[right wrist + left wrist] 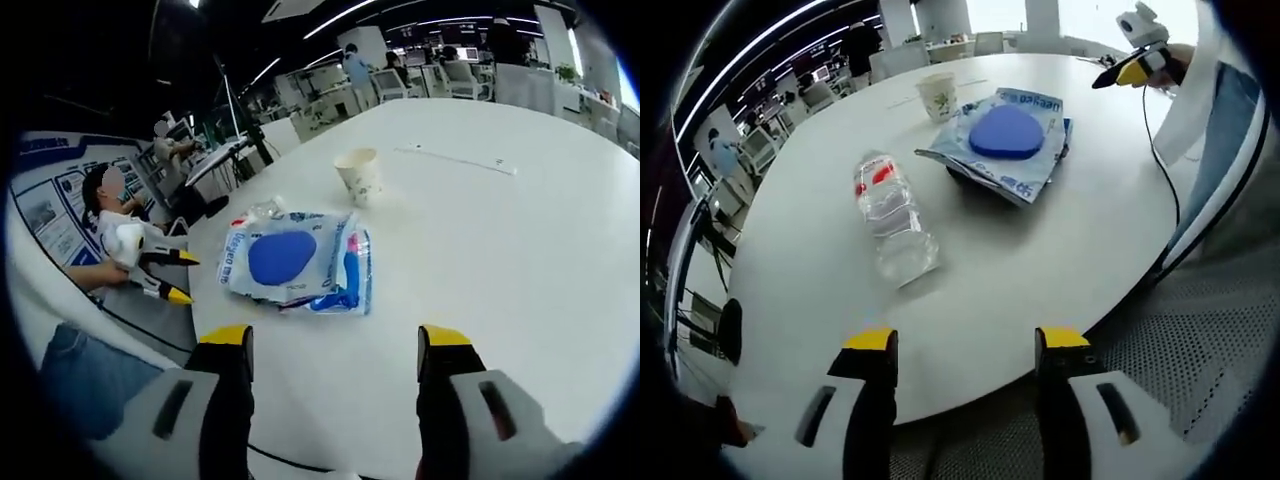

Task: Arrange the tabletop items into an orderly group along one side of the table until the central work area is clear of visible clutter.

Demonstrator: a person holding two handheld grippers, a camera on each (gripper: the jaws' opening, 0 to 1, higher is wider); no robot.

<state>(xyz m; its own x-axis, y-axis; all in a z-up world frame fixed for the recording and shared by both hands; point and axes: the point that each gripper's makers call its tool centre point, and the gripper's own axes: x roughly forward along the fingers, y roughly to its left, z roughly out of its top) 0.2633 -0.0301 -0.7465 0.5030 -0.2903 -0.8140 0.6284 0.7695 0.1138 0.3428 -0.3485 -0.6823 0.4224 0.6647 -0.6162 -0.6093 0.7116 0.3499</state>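
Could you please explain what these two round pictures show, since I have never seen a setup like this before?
A person holds a two-jaw gripper in each hand, and each carries a fisheye camera looking along its jaws. In the left gripper view, the left gripper is open and empty above a white table. On it lie a clear plastic bottle, a blue and white packet and a paper cup. The right gripper, also open and empty, faces the same packet and cup from another side.
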